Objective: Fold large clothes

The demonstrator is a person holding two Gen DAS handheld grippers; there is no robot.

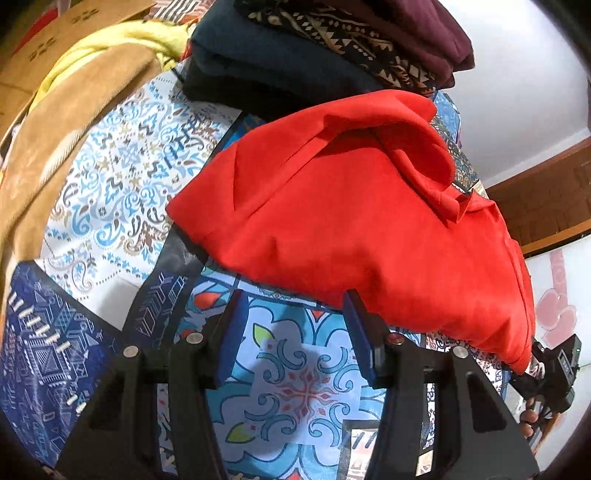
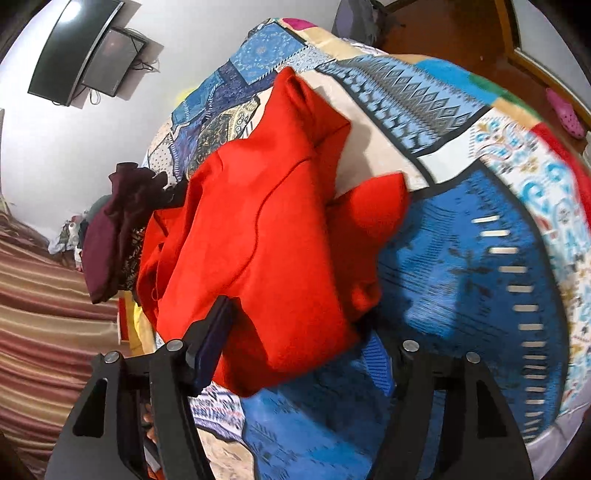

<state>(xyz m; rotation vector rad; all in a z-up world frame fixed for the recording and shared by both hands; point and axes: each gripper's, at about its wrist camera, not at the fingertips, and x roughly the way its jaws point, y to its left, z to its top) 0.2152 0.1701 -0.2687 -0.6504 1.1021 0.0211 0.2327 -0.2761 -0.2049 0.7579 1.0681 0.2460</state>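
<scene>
Red garment lying folded on patchwork bedspread; left gripper spread, empty; right gripper spread, garment edge sitting loose between jaws.

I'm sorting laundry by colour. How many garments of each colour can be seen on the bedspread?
Red: 1
Maroon: 1
Black with tan pattern: 1
Dark teal: 1
Black: 1
Tan: 1
Yellow: 1
Total: 7

The folded garment lies on the patchwork bedspread. Behind the garment sits a stack of folded clothes; left of it a heap of loose clothes. The left gripper hovers before the garment's near edge
</scene>
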